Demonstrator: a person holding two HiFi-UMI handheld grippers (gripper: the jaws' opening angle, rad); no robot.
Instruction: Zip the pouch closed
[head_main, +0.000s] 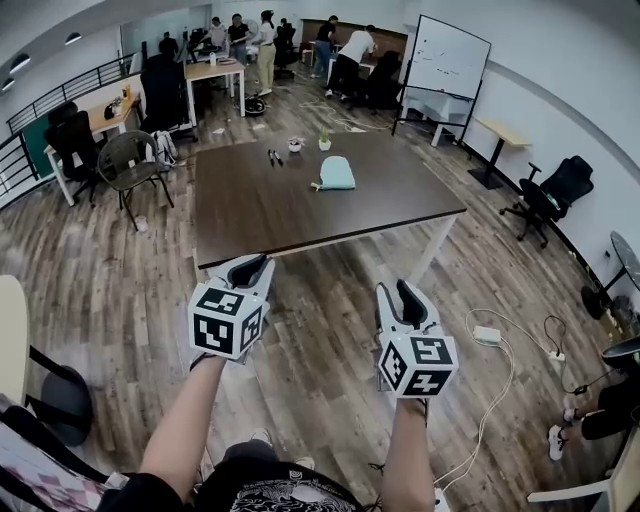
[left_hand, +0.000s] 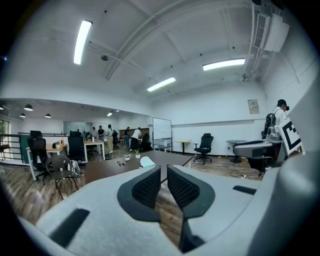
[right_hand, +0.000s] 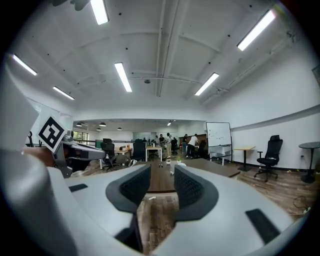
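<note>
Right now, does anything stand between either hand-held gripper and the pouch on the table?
Nothing visible does. The left hand-held gripper and right hand-held gripper are held short of the table; from its near edge to the pouch the tabletop is bare. The small pots stand beyond the pouch.

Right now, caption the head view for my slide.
Left gripper and right gripper, both empty, face a table bearing the pouch.
</note>
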